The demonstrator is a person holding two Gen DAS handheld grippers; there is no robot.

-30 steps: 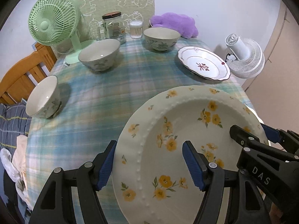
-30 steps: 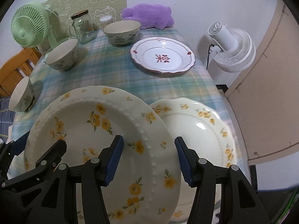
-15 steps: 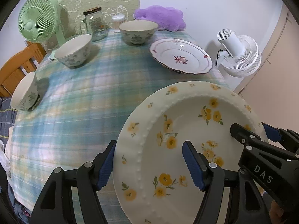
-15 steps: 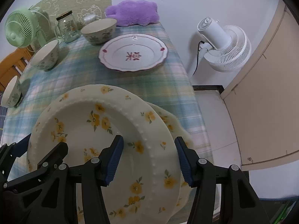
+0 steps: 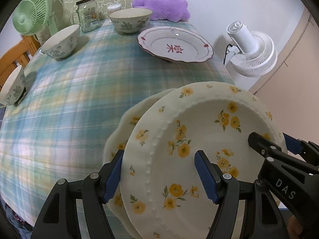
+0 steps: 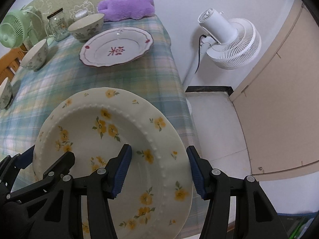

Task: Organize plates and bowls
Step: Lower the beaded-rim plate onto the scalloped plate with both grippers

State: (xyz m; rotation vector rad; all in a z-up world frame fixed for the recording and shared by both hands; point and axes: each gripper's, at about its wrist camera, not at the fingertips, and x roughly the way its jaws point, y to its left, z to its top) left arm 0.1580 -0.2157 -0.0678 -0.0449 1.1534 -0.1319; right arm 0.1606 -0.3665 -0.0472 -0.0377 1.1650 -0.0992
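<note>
**Two grippers hold one flower plate over another**

The flower plate (image 5: 201, 139) has yellow flowers and a bumpy ring. It is tilted and up off the table (image 5: 69, 99). The left gripper (image 5: 159, 177) is clamped on its left rim, with one blue pad under the rim and one on top. The right gripper (image 6: 159, 172) is clamped on its right rim the same way. In the left view, the right gripper's black tip lies on the plate's far side.

A second plate (image 5: 123, 127) with a wavy edge and yellow flowers lies on the table near the edge. The flower plate is over it and hides most of it. I cannot tell if the two touch.

Farther back lies a red plate (image 5: 175, 44). Three bowls stand on the table: one (image 5: 129, 22) just behind the red plate, one (image 5: 60, 41) to the left, one (image 5: 12, 88) at the left edge.
</note>
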